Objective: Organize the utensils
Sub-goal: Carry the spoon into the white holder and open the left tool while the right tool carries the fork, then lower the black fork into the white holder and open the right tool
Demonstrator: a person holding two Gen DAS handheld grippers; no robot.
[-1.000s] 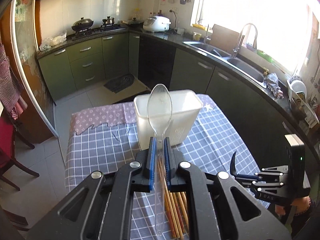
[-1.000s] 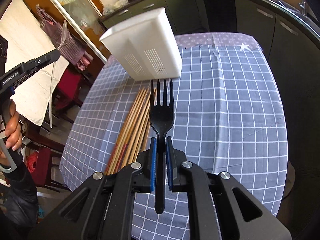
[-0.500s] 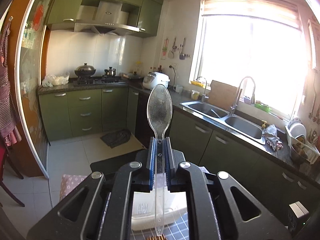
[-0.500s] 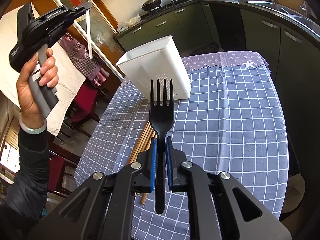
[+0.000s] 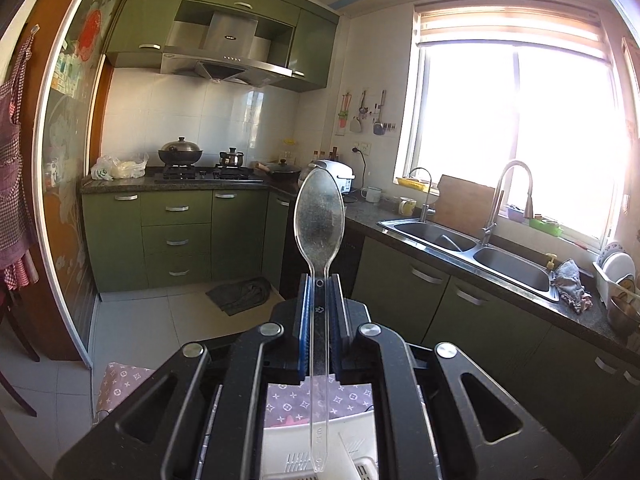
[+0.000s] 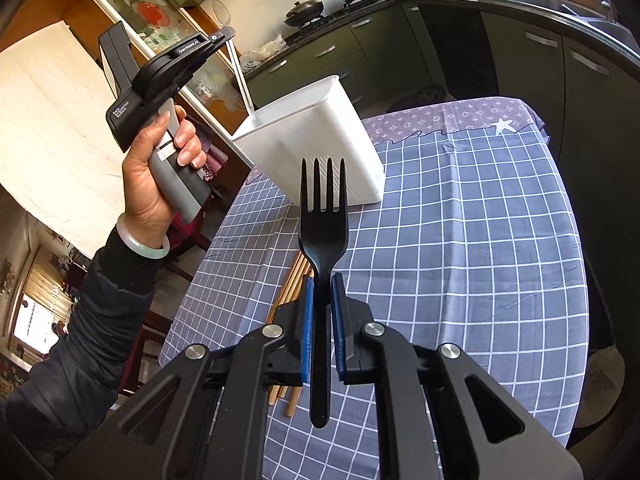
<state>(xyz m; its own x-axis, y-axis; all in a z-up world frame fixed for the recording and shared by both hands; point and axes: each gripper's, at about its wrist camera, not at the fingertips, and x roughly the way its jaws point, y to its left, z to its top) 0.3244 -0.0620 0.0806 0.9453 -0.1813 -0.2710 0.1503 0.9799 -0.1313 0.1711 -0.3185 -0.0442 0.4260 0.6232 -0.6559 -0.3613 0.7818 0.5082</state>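
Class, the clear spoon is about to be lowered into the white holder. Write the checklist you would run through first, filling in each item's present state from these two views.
1. Left gripper shut on the spoon: ok.
2. Spoon handle end at the rim of the holder, seen from the right wrist view: ok.
3. Spoon upright, bowl up: ok.
4. Holder standing upright on the table: ok.
5. Which holder compartment lies under the handle: cannot tell.
6. Right gripper, shut on the fork, held back from the holder: ok.
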